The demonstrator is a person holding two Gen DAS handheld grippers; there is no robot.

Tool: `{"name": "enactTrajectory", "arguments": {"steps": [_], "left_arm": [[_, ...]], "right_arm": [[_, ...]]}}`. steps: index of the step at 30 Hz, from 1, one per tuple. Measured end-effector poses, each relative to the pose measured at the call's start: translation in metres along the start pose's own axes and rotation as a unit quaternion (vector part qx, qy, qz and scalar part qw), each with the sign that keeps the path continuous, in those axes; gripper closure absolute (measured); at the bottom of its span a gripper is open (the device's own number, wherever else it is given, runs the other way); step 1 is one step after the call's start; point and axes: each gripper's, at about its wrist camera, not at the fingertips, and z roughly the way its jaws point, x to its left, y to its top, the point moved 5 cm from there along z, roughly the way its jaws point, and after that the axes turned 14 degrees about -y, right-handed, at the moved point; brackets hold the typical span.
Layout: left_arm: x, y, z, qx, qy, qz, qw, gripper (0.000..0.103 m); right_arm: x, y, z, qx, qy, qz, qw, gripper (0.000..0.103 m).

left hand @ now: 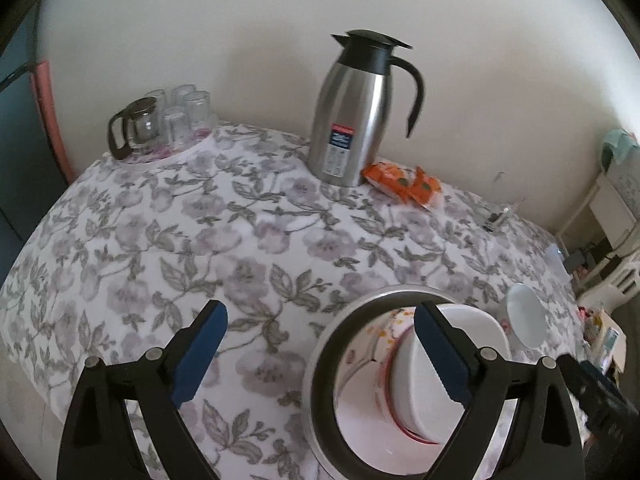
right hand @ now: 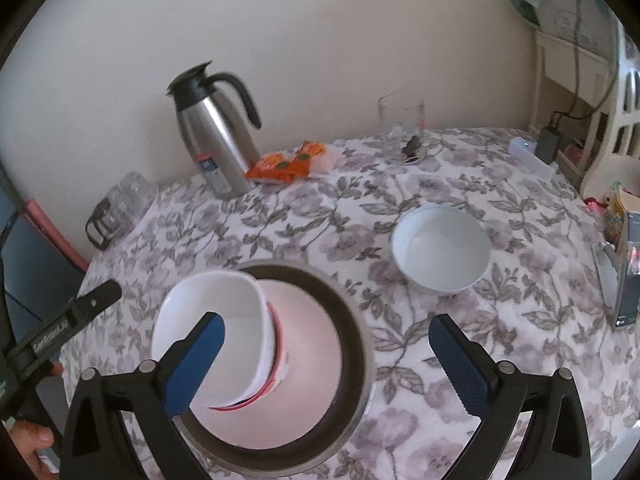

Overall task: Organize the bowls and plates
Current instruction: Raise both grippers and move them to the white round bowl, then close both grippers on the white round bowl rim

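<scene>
A round metal-rimmed dish [left hand: 384, 294] [right hand: 352, 320] with a dark inner band and a pale flowered floor sits on the floral tablecloth. Inside it a white bowl with a red band [left hand: 408, 400] [right hand: 224, 300] lies tipped on its side. My left gripper [left hand: 320, 356] hangs open over the dish's left rim, its right finger in front of the bowl. My right gripper [right hand: 328, 364] is open wide above the dish, its left finger in front of the bowl, not pressing it. A second white bowl [left hand: 526, 316] [right hand: 440, 248] stands upright to the right of the dish.
A steel thermos jug [left hand: 352, 120] [right hand: 216, 136] and an orange packet [left hand: 404, 184] [right hand: 288, 164] stand by the wall. Upturned glasses with a glass teapot [left hand: 160, 120] sit far left. A glass tumbler [right hand: 402, 128] is at the back, boxes [right hand: 628, 260] at the right edge.
</scene>
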Motion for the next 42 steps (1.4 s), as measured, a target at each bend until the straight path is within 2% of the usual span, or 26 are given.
{"name": "enactTrajectory", "arguments": {"steps": [2, 6, 9, 13, 17, 22, 29, 34, 39, 42], "left_arm": [[-0.006, 0.002, -0.002, 0.008, -0.009, -0.003, 0.9999, 0.008], [-0.025, 0.011, -0.011, -0.001, -0.020, 0.003, 0.9998, 0.008], [-0.048, 0.021, -0.018, -0.009, -0.034, 0.019, 0.9992, 0.008], [-0.089, 0.030, -0.018, -0.001, -0.069, 0.044, 0.9967, 0.008], [-0.137, 0.028, -0.001, 0.037, -0.099, 0.073, 0.9917, 0.008], [-0.186, 0.012, 0.027, 0.082, -0.121, 0.095, 0.9847, 0.008], [-0.226, -0.013, 0.081, 0.159, -0.119, 0.089, 0.9760, 0.008], [-0.240, -0.025, 0.115, 0.181, -0.093, 0.093, 0.9746, 0.009], [-0.248, -0.033, 0.146, 0.197, -0.077, 0.088, 0.9734, 0.011], [-0.245, -0.041, 0.165, 0.219, -0.076, 0.056, 0.9712, 0.013]], "right_arm": [[-0.011, 0.005, -0.002, -0.003, -0.003, 0.010, 1.000, 0.000], [-0.035, 0.014, -0.003, -0.011, -0.009, 0.035, 0.999, 0.000], [-0.058, 0.020, -0.004, -0.021, -0.020, 0.060, 0.998, 0.000], [-0.091, 0.024, -0.002, -0.031, -0.053, 0.090, 0.994, 0.000], [-0.122, 0.024, 0.006, -0.026, -0.073, 0.118, 0.990, 0.000], [-0.154, 0.017, 0.029, 0.002, -0.062, 0.162, 0.985, 0.000], [-0.198, -0.009, 0.075, 0.061, -0.075, 0.220, 0.971, 0.000], [-0.217, -0.017, 0.090, 0.071, -0.070, 0.253, 0.962, 0.000], [-0.217, -0.015, 0.100, 0.077, -0.066, 0.253, 0.962, 0.000], [-0.211, -0.011, 0.102, 0.071, -0.060, 0.248, 0.964, 0.000]]}}
